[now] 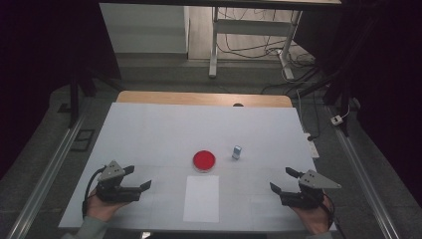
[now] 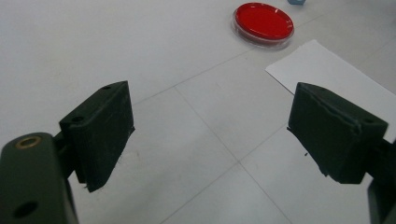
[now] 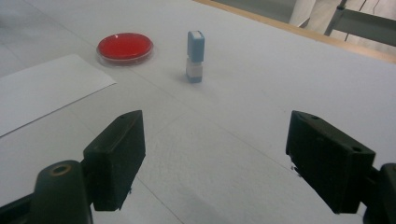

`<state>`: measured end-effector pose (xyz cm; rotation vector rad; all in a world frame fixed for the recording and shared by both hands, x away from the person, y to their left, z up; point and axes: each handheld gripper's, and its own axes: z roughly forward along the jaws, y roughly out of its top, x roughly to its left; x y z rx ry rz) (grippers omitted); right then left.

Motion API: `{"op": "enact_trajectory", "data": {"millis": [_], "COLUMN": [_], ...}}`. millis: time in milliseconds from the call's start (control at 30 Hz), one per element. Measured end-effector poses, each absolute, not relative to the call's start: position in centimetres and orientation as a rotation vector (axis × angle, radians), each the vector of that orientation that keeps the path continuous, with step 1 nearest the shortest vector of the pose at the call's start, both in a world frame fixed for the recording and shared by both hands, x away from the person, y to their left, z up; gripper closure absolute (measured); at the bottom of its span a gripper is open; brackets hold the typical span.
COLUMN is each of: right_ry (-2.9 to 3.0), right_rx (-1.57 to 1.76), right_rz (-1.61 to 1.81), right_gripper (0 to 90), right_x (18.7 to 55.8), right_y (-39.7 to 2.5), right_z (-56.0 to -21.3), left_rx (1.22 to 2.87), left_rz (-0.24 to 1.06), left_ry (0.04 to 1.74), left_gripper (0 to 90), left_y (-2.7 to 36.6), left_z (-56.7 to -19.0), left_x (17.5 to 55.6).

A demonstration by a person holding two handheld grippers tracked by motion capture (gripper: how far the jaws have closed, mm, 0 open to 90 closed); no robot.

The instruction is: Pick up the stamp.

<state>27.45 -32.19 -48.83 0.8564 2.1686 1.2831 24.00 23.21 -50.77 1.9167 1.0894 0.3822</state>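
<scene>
Left gripper [image 1: 138, 178] and right gripper [image 1: 282, 180], jaws spread, empty, flanking white paper [image 1: 201, 198]; behind it red dish [image 1: 204, 160], beside possibly a stamp [image 1: 237, 152].

We count one desk [image 1: 149, 129] covered in white. On it we see one round red dish [image 1: 204, 160], one small blue and white upright block [image 1: 237, 152], and one sheet of white paper [image 1: 201, 198]. We count two hand-held tools, the left tool [image 1: 139, 178] and the right tool [image 1: 281, 180], each with two black jaws standing wide apart, and two hands holding them.
</scene>
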Motion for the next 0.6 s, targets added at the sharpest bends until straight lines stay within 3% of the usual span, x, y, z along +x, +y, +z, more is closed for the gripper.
{"op": "enact_trajectory", "data": {"millis": [600], "right_ry": [2.201], "right_rx": [0.869], "right_rz": [1.246], "right_gripper": [23.0], "right_x": [28.47], "right_y": [-31.69], "right_z": [-49.41], "left_rx": [1.912], "left_rz": [0.376], "left_ry": [1.089], "left_gripper": [16.0], "left_y": [23.43], "left_z": [-50.72], "left_x": [23.41]}}
